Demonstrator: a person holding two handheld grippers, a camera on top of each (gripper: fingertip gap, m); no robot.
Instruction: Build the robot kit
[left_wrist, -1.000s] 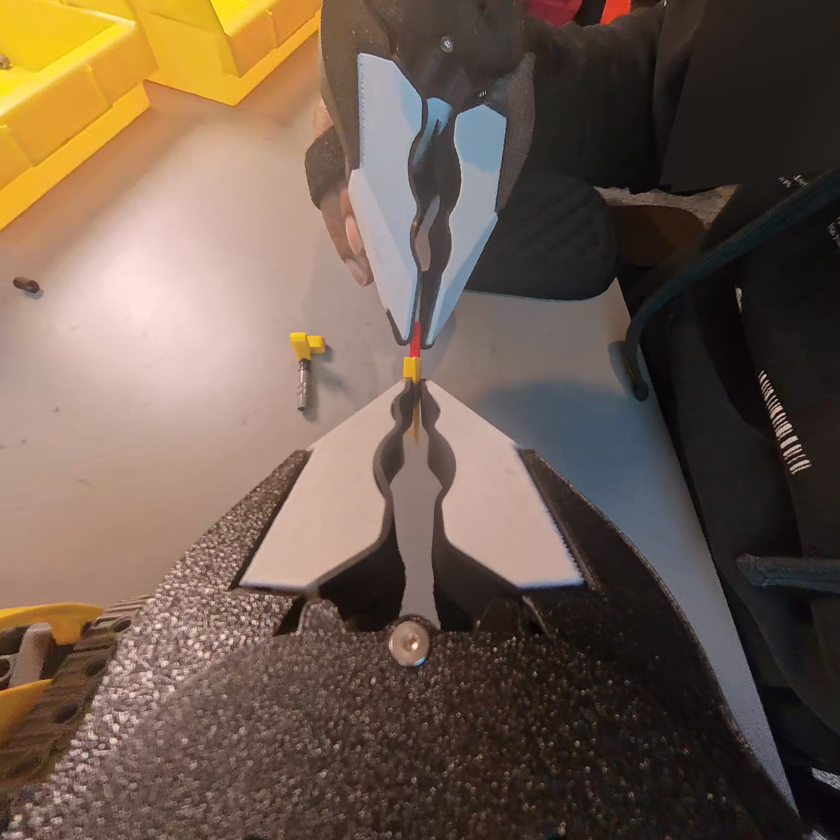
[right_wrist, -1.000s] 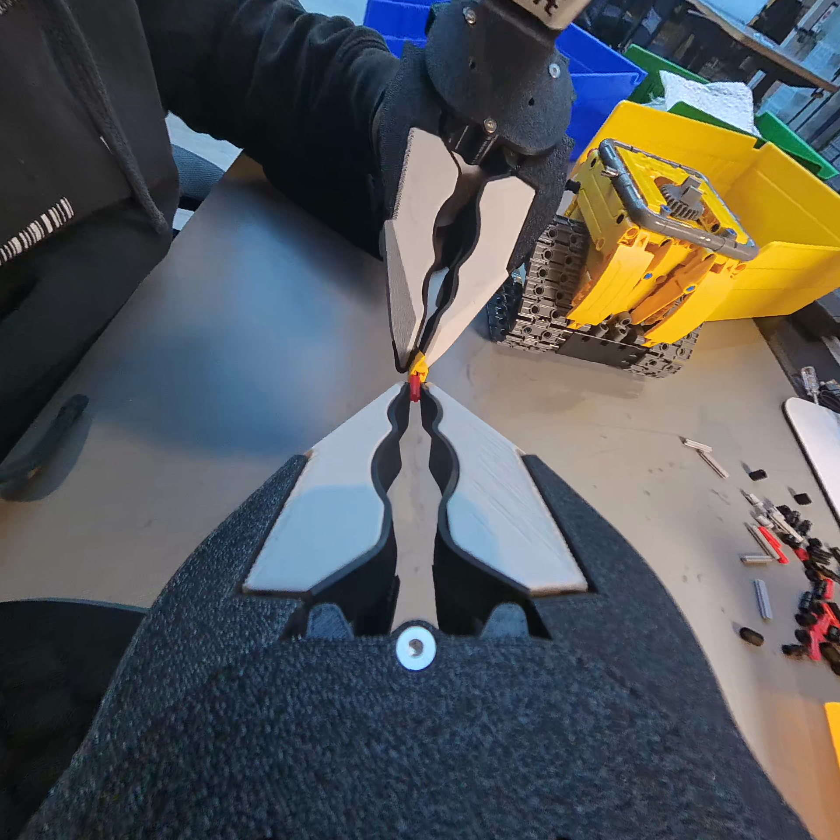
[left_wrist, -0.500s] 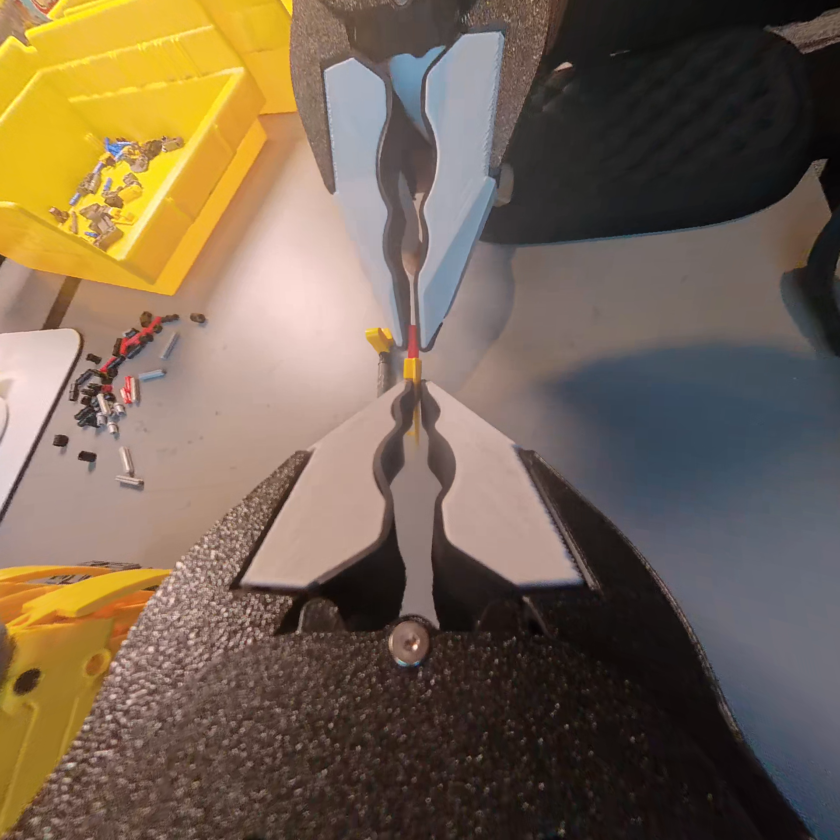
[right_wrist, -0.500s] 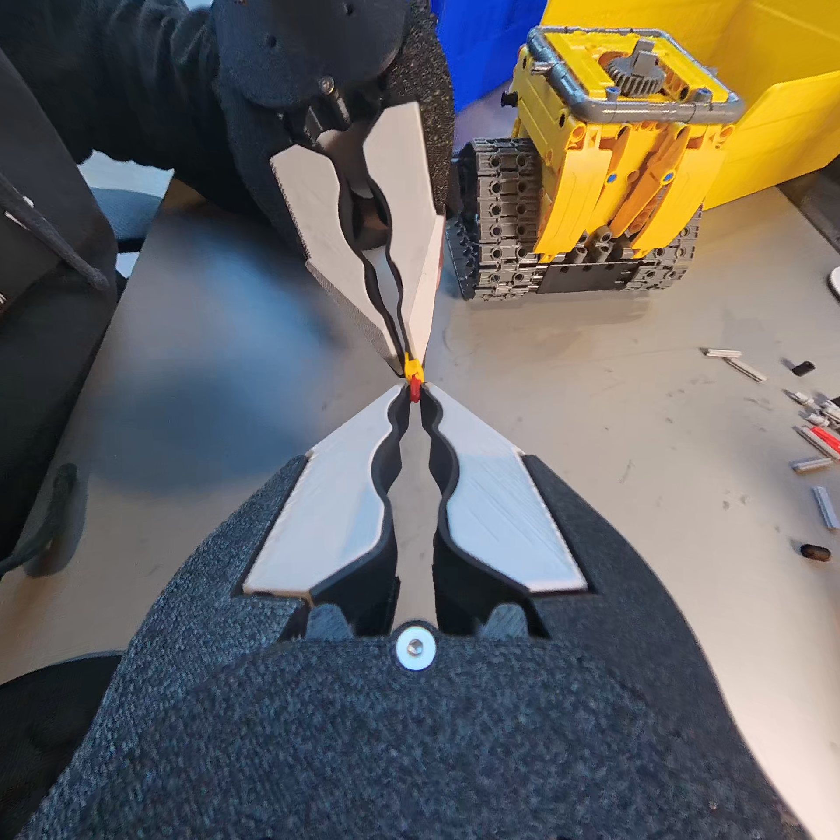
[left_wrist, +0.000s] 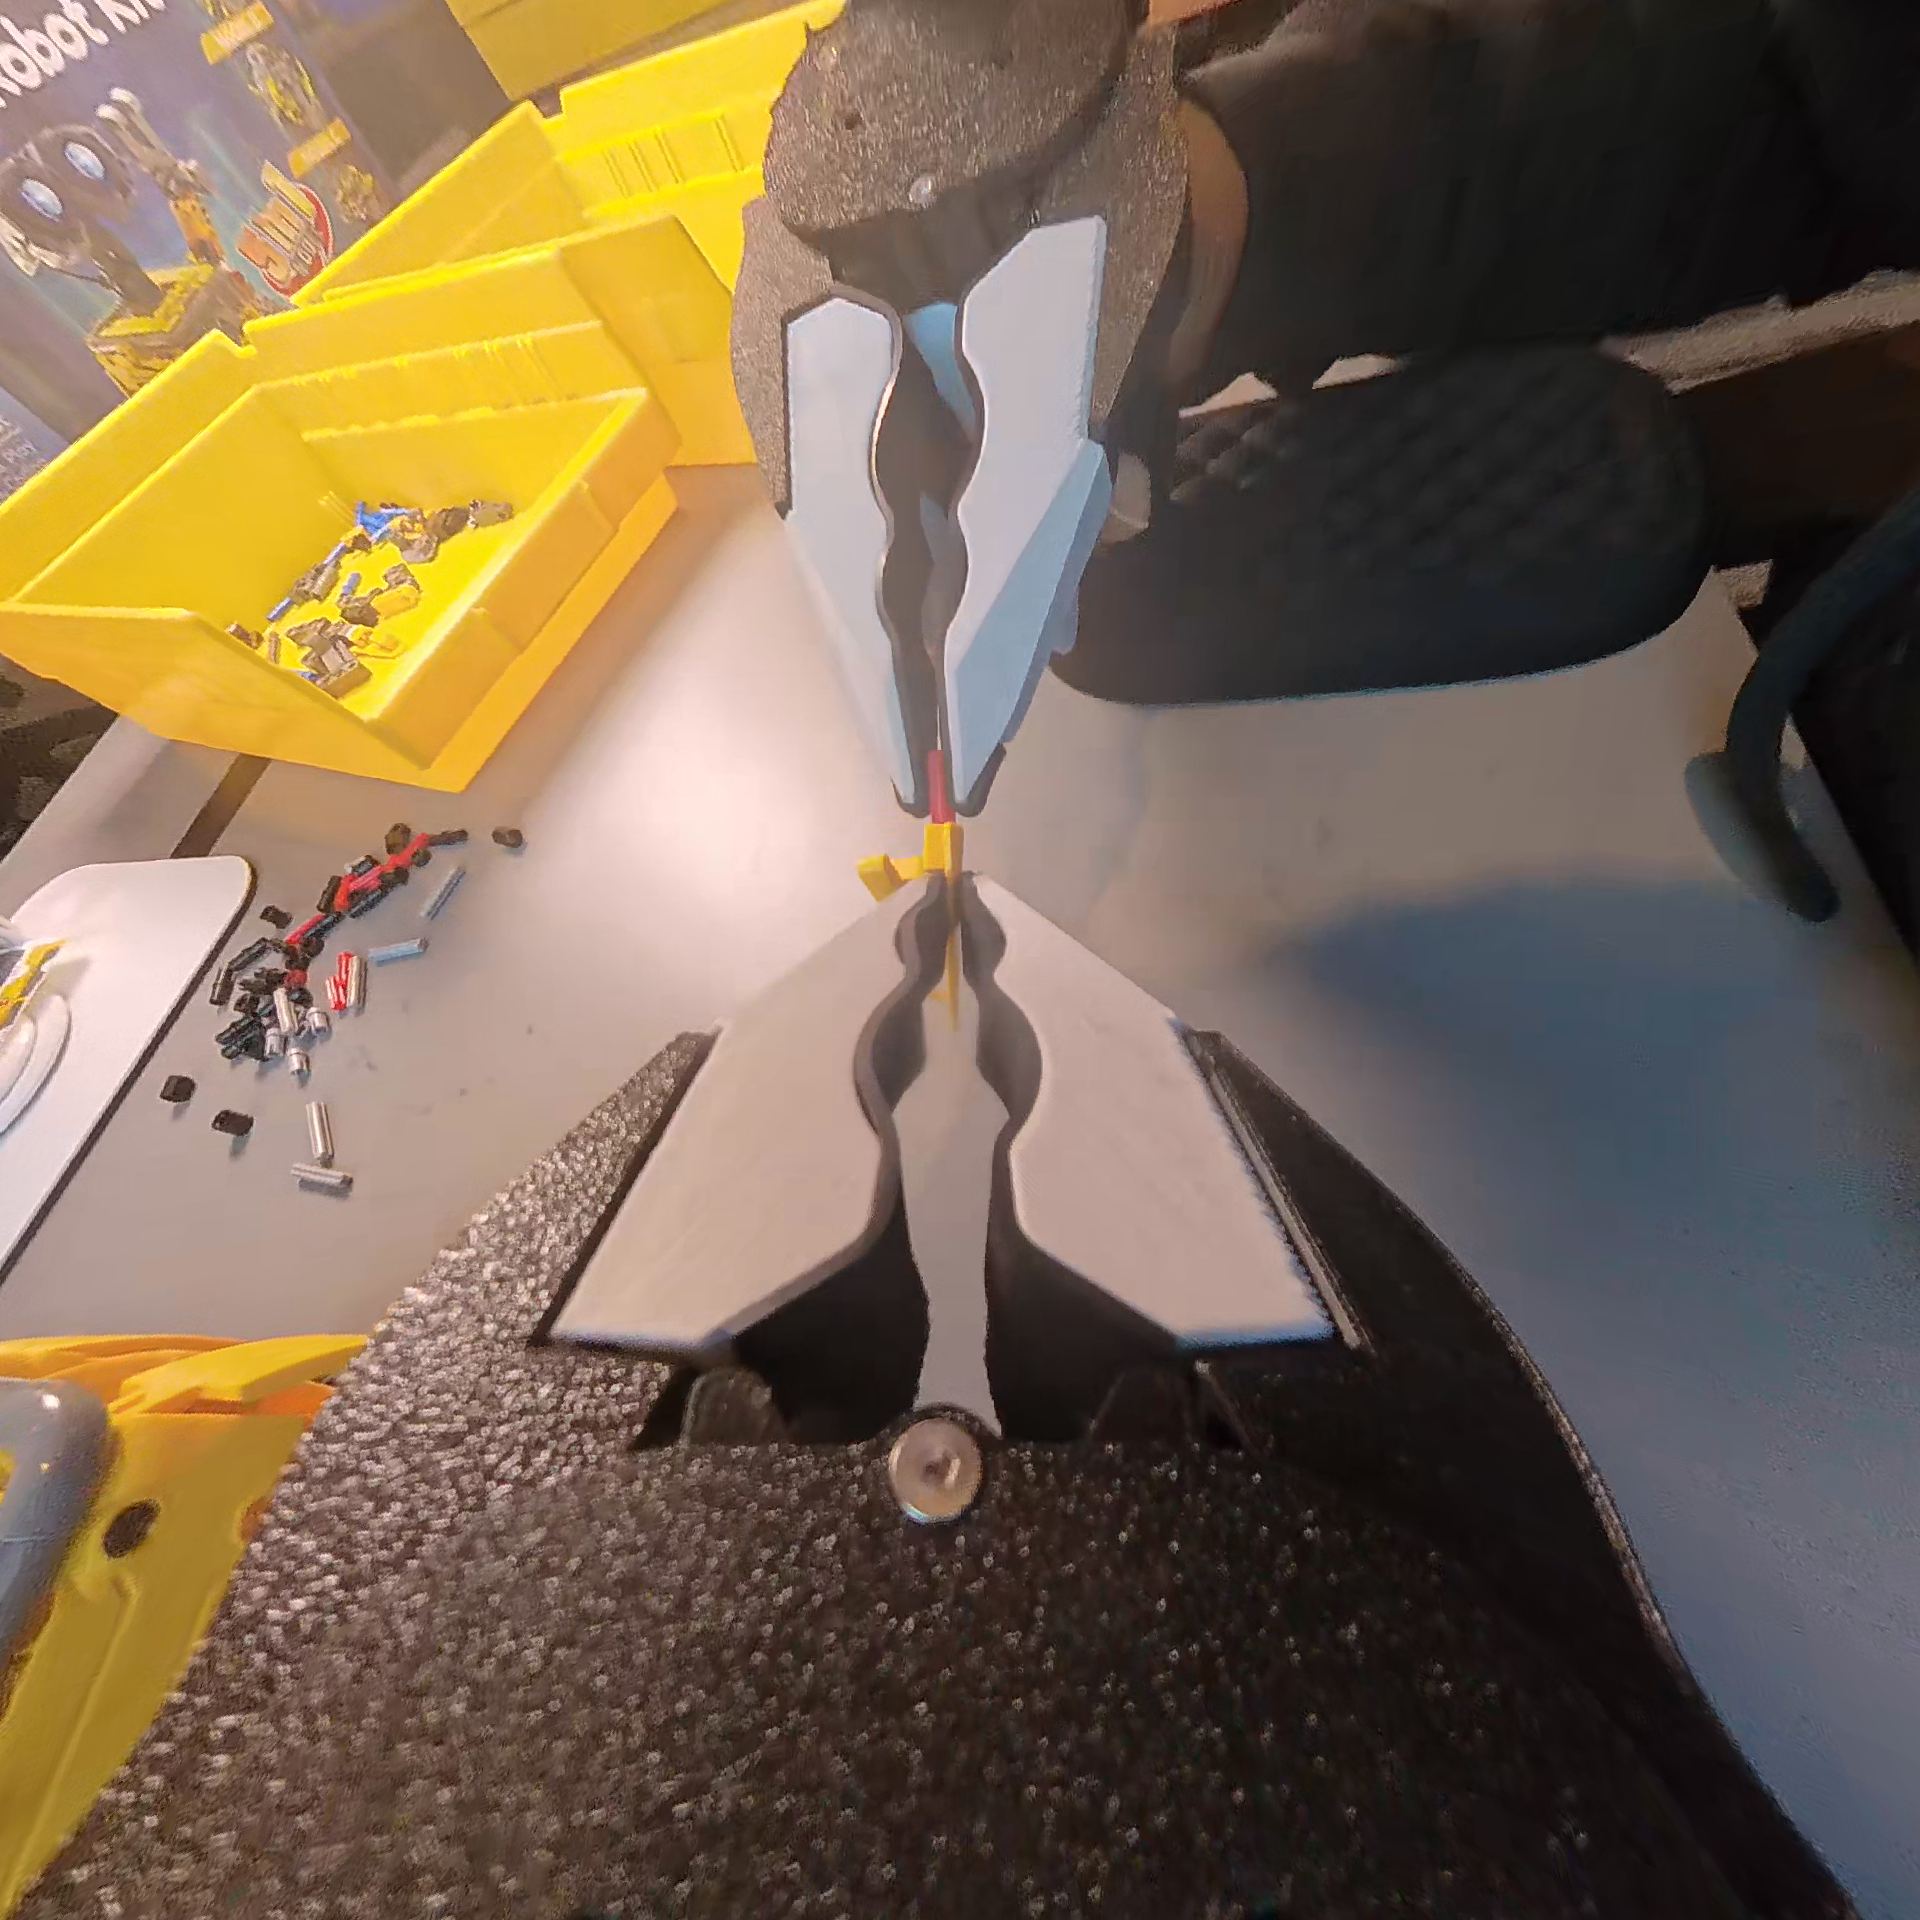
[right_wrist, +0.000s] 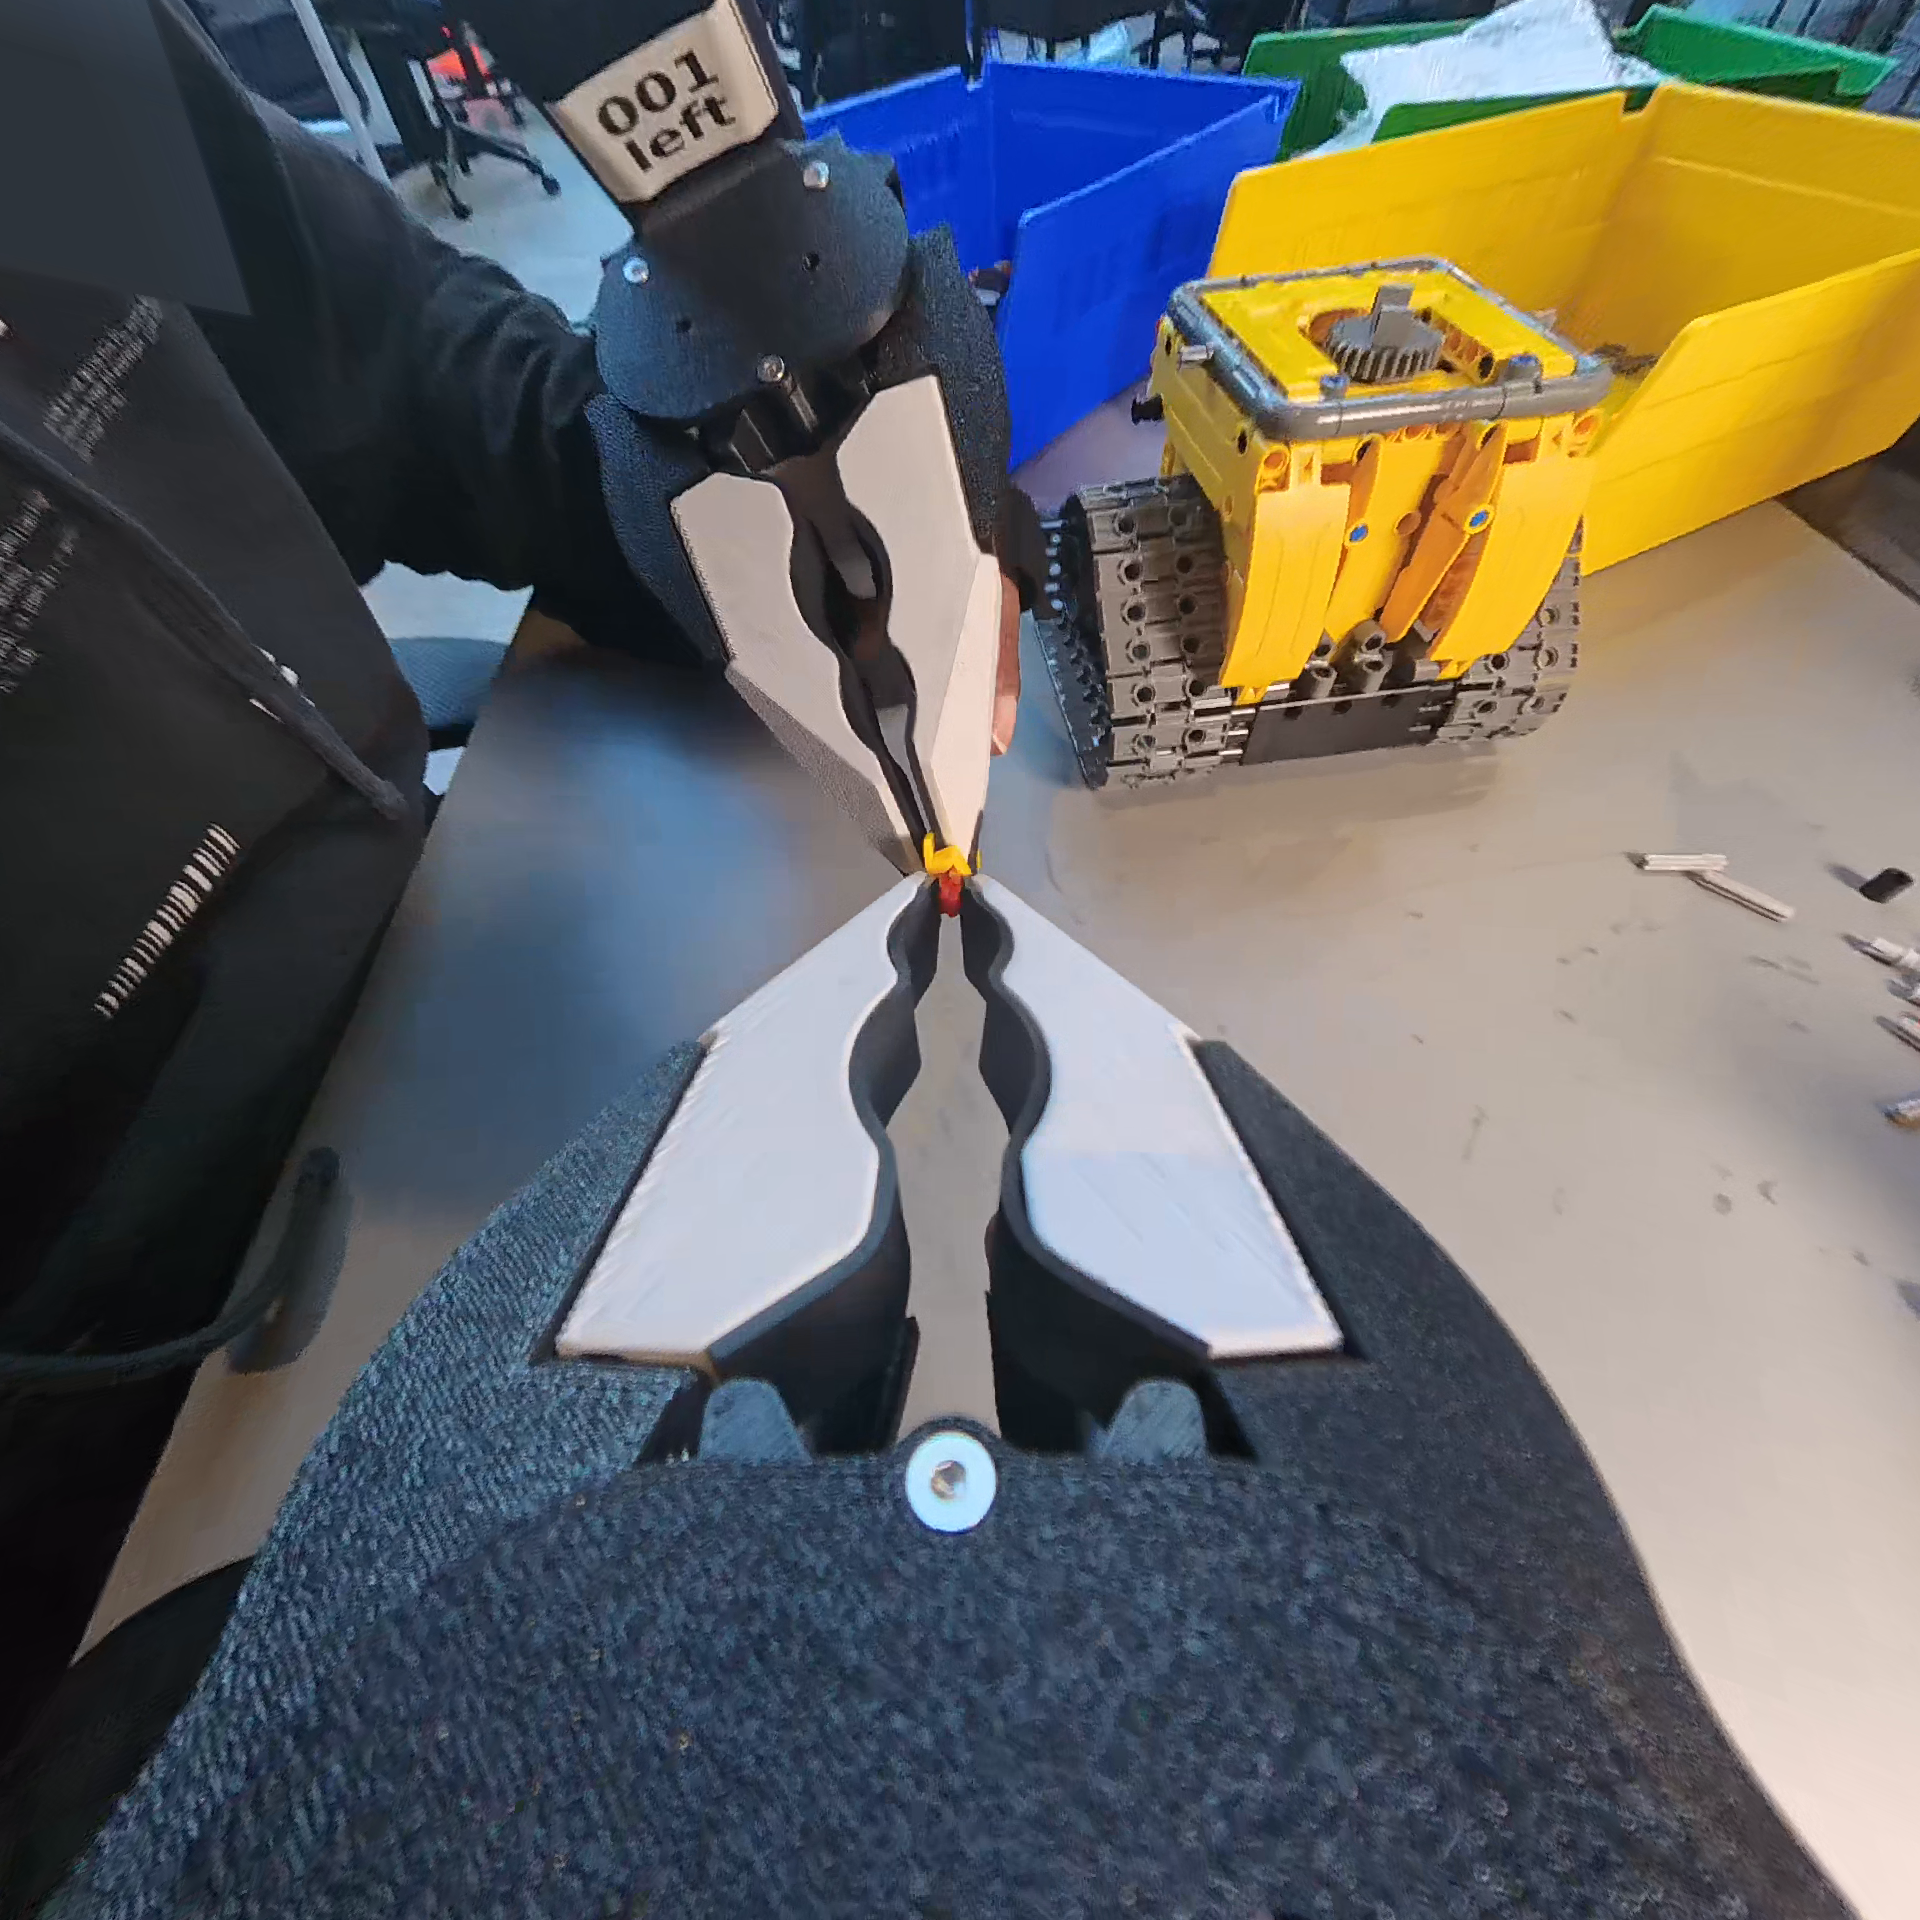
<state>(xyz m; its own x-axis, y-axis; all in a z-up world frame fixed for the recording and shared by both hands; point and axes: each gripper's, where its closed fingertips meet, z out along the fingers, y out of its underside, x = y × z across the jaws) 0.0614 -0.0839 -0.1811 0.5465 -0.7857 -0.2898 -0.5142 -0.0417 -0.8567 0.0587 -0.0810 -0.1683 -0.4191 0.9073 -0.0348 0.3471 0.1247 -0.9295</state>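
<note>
The left tongs (left_wrist: 940, 899) are pinching a small yellow piece (left_wrist: 940, 844) at their very tips, closed tight on it. Facing them tip to tip, the right tongs (left_wrist: 938, 795) are clamping a thin red pin (left_wrist: 936, 774), also closed on it. In the right wrist view the same pair is showing the other way round: the right tongs (right_wrist: 943, 896) are gripping the red pin (right_wrist: 948, 896), and the left tongs (right_wrist: 948, 847) are coming down from above with the yellow piece (right_wrist: 945, 858).

The pin's long axis is running straight along the line between the two tips, and its free end is touching the yellow piece; whether it is seated inside cannot be told. Both are hanging above the grey surface (left_wrist: 1455, 1039), neither pair of tongs nearer than the other.

A second yellow part (left_wrist: 881, 873) is lying on the surface just beside the tips. Farther off are loose small parts (left_wrist: 301, 977), a yellow bin (left_wrist: 208, 665) and a yellow tracked model (right_wrist: 1340, 520).
</note>
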